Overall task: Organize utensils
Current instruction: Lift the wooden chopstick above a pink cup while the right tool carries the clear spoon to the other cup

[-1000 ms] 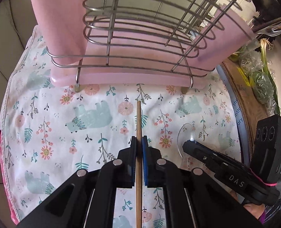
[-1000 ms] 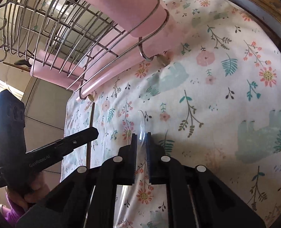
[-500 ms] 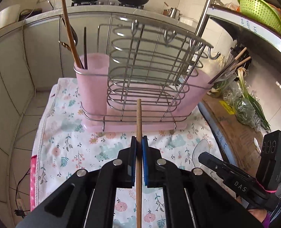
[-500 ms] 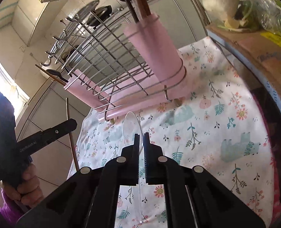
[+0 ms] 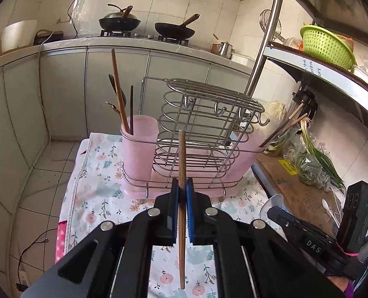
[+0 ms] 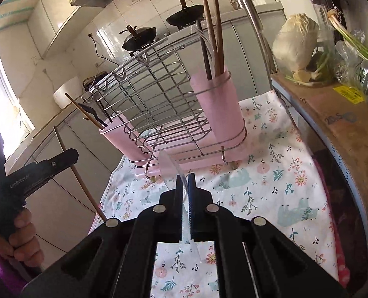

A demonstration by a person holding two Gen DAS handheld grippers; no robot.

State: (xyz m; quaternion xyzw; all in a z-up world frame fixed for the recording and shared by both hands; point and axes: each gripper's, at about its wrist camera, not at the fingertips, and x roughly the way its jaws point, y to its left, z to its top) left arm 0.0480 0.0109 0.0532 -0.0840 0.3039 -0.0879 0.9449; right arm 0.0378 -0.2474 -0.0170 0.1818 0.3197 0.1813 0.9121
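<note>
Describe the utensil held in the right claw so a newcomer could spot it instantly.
On the floral cloth stands a wire rack with pink cups. In front of it, the right claw pinches a clear plastic spoon, see-through unlike the brown wooden chopsticks nearby.

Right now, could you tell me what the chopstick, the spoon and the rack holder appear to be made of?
Chopstick: likely wood, matte brown, faint grain.
Spoon: probably clear plastic; the cloth shows through it.
Rack: shiny metal wire, probably steel, with glinting highlights.
Its cups: frosted pink plastic, apparently translucent.
</note>
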